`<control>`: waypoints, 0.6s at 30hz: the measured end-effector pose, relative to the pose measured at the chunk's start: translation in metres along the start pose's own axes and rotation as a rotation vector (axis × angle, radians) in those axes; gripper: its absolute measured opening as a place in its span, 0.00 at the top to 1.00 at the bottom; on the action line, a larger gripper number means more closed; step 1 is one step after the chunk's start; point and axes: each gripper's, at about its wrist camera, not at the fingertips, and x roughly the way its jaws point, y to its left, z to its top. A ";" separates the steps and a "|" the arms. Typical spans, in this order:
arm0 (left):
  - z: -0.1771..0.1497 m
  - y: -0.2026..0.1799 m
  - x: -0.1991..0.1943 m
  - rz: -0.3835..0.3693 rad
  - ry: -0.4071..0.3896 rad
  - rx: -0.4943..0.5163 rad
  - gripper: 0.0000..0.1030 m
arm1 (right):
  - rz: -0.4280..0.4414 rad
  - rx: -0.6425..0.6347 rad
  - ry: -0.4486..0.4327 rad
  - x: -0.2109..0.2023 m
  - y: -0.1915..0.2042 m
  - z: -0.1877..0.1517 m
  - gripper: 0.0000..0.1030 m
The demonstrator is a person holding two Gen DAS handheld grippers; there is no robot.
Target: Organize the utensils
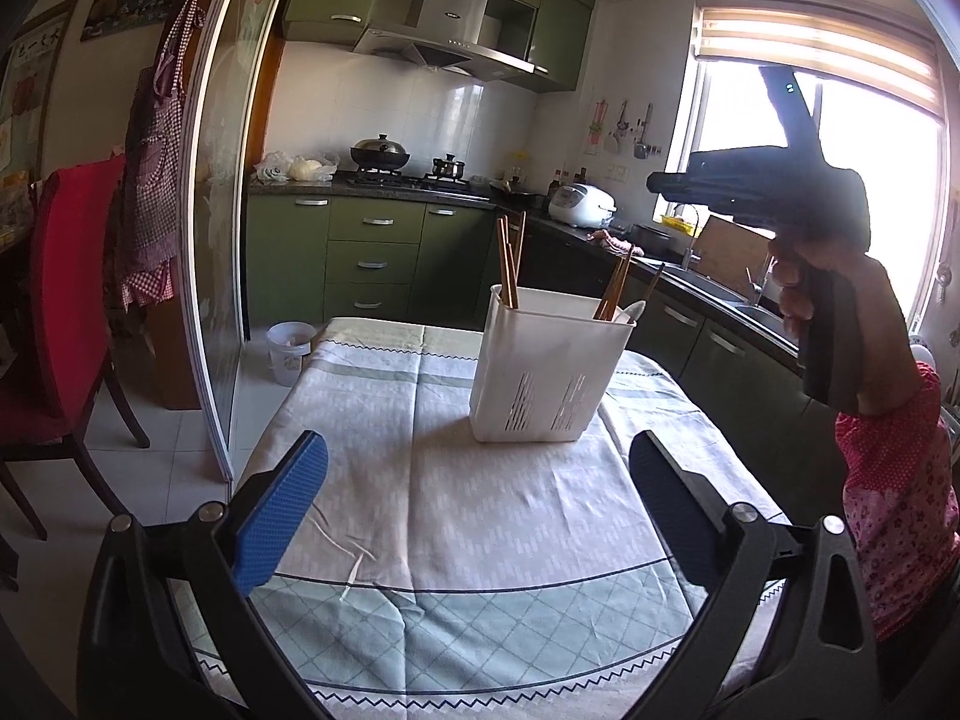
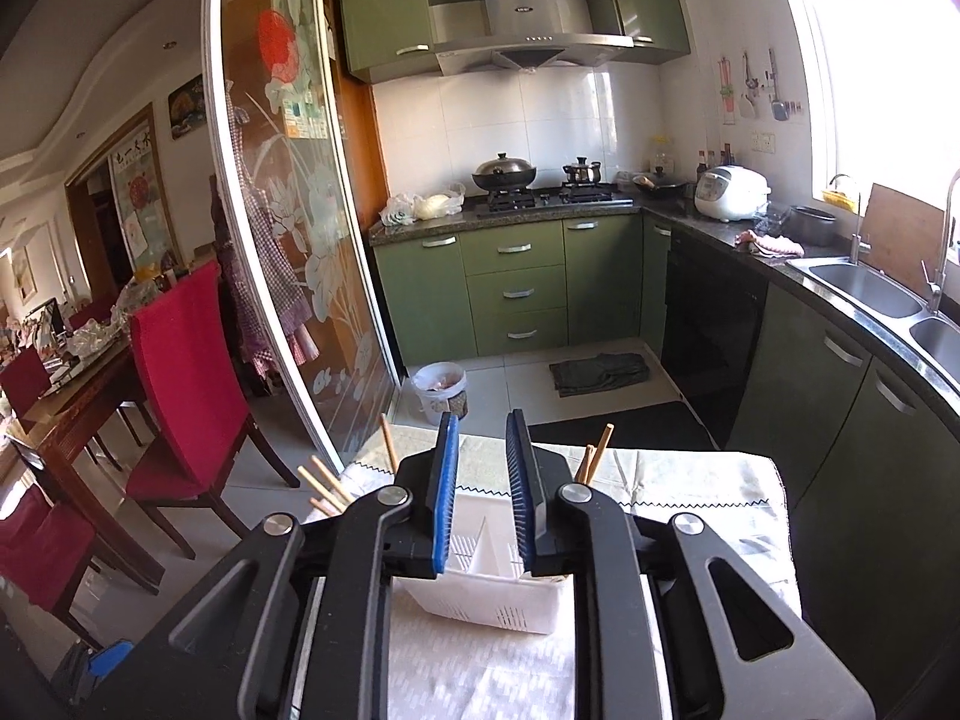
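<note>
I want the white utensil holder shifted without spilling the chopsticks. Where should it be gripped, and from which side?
Probably the white utensil holder's top rim, from above at mid-wall. It stands upright and open-topped, its walls are thin, and the chopsticks lean in the end corners, leaving the middle free.

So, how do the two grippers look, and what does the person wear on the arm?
Both are black plastic tools with round silver pivot bolts and cut-out linkage arms. The left gripper and the right gripper each carry two flat fingers with blue ribbed pads. In the left wrist view, the right gripper has a black pistol-style handle. The sleeve is pink-red with a small flower print. No cables show.
</note>
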 end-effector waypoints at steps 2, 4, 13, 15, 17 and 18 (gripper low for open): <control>0.000 -0.005 -0.002 0.002 -0.004 0.013 0.07 | 0.017 0.000 -0.024 -0.023 -0.001 -0.009 0.81; -0.001 -0.011 -0.005 0.004 -0.009 0.027 0.07 | 0.022 0.008 -0.048 -0.044 -0.003 -0.020 0.75; -0.010 -0.027 -0.015 -0.006 -0.002 0.065 0.07 | -0.034 0.080 -0.095 -0.130 -0.031 -0.115 0.35; -0.011 -0.030 -0.017 -0.003 -0.003 0.073 0.07 | -0.041 0.096 -0.101 -0.147 -0.033 -0.138 0.22; -0.012 -0.032 -0.021 -0.001 -0.006 0.081 0.07 | -0.046 0.104 -0.112 -0.161 -0.031 -0.157 0.04; -0.012 -0.033 -0.024 0.001 -0.010 0.085 0.07 | -0.045 0.105 -0.120 -0.169 -0.028 -0.166 0.04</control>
